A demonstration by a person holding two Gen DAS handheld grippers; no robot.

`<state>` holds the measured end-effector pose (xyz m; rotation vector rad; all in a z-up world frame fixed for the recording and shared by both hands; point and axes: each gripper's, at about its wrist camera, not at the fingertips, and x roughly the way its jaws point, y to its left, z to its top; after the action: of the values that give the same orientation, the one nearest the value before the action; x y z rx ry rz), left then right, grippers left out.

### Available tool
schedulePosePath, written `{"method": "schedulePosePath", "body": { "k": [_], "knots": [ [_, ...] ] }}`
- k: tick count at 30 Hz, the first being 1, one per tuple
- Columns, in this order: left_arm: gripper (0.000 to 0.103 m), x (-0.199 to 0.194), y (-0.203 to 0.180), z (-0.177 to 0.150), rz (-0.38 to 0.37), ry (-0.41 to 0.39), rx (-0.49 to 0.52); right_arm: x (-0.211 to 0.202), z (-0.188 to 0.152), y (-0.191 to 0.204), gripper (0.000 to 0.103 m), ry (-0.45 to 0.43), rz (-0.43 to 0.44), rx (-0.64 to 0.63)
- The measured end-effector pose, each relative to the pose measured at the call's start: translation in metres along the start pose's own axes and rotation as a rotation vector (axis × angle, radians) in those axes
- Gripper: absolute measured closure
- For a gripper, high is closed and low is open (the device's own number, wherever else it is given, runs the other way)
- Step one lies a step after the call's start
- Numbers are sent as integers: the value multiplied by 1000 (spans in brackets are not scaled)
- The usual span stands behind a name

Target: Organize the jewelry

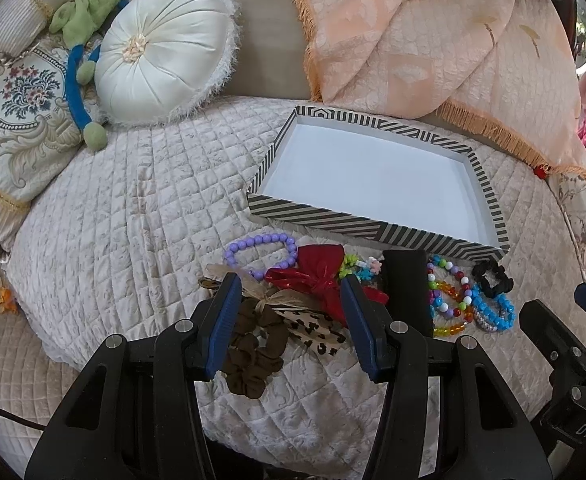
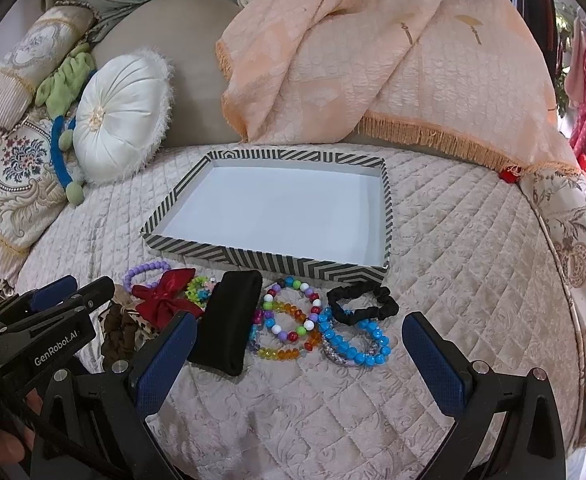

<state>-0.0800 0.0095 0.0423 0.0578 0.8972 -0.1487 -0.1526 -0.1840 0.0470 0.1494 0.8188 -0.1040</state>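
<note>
Quilted cream bedspread point(image 2: 453, 240), cushions at the back, a striped tray point(image 2: 269, 262) lying empty on it.

Jewelry sits in a heap just in front of the tray: purple bead bracelet point(image 1: 259, 249), red bow point(image 1: 313, 276), black pouch point(image 2: 229, 316), blue bead bracelet point(image 2: 357, 344), black scrunchie point(image 2: 363, 302), brown scrunchie point(image 1: 255, 352). Both jaws stand wide with nothing gripped, the left gripper point(image 1: 289, 300) over the bow and brown scrunchie, the right gripper point(image 2: 297, 344) over the bracelets.
</note>
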Motion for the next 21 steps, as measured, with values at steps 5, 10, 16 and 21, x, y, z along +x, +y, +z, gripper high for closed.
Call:
{"method": "schedulePosePath", "body": {
  "k": [5,10,16,21],
  "knots": [
    [52,0,0,0,1,0,2,1,0,0,0,3,1,-3],
    [52,0,1,0,0,2,2,2,0,0,0,6,2,-5],
    [52,1,2,0,0,3,2,3,0,0,0,11,8,-2],
    [52,1,2,0,0,4,3,4,0,0,0,15,12,-8]
  ]
}}
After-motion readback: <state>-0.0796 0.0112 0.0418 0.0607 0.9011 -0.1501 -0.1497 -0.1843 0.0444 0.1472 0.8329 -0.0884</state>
